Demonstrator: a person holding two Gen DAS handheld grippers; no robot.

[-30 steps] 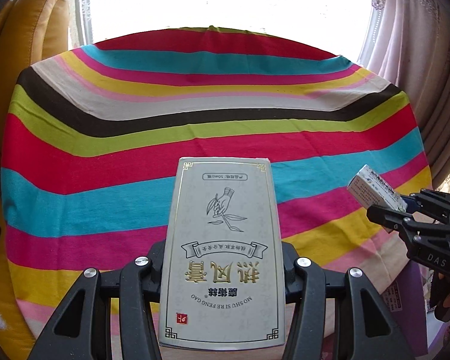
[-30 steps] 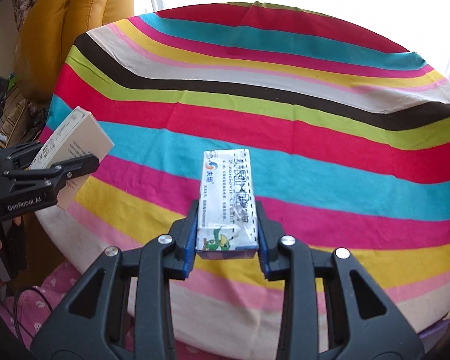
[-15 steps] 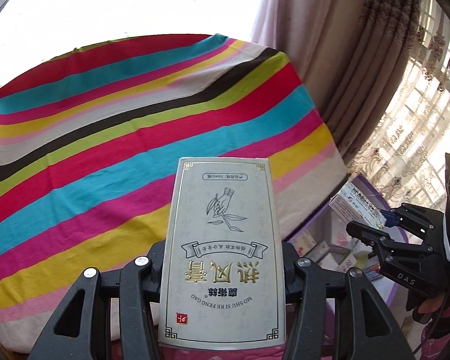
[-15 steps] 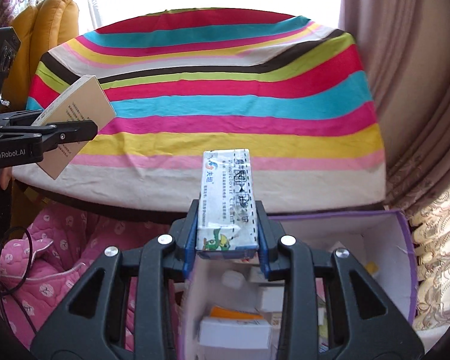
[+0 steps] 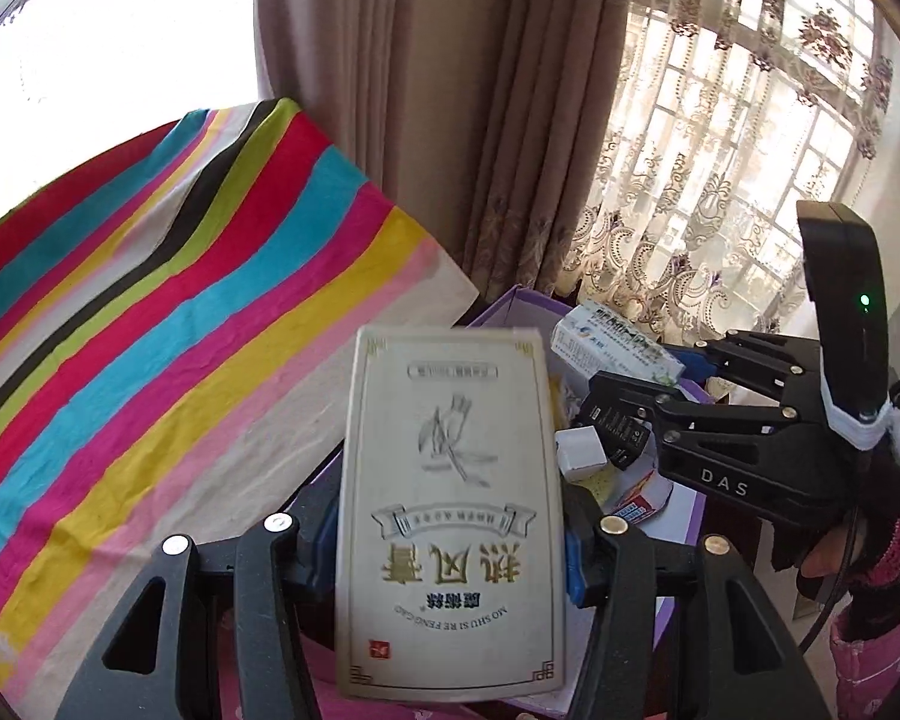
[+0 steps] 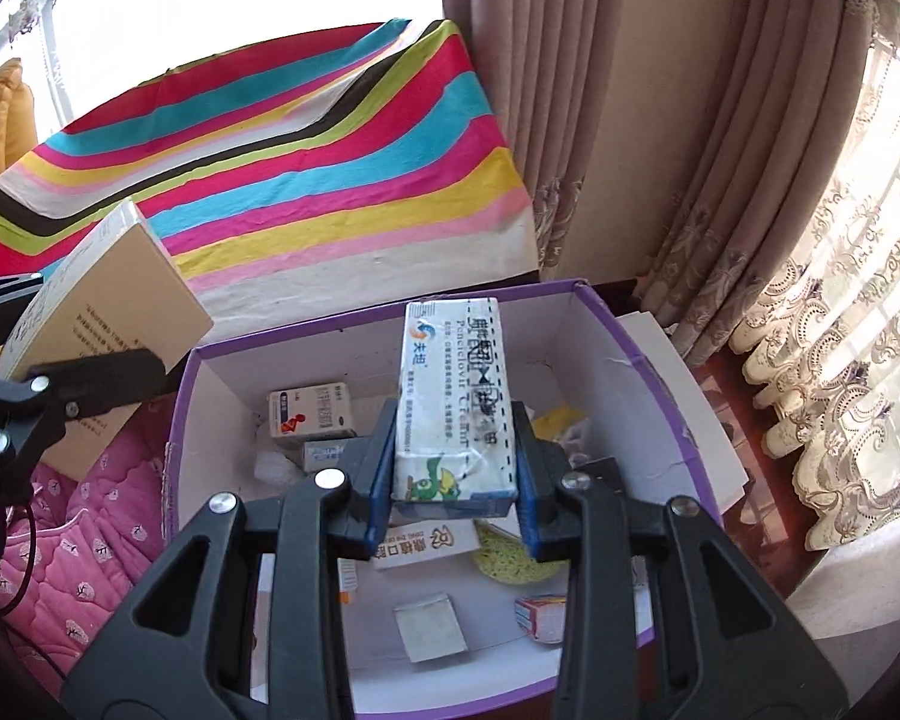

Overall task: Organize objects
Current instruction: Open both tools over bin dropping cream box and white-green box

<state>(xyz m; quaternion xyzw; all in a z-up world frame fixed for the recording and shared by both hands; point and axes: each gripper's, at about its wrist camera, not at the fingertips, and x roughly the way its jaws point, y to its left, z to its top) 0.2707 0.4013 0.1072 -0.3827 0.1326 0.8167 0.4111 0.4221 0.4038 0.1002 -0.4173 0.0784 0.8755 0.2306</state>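
My left gripper has the flat grey carton between its jaws — they have just been widening, and the carton looks blurred, with a sliver of gap at the right pad, so I cannot tell if it is clamped. My right gripper clamps the white cream box above the purple bin — small packets lie inside. The striped cloth lies beyond.

Glossy cardboard packet, matt paperboard bin, woven striped cloth, quilted pink fabric
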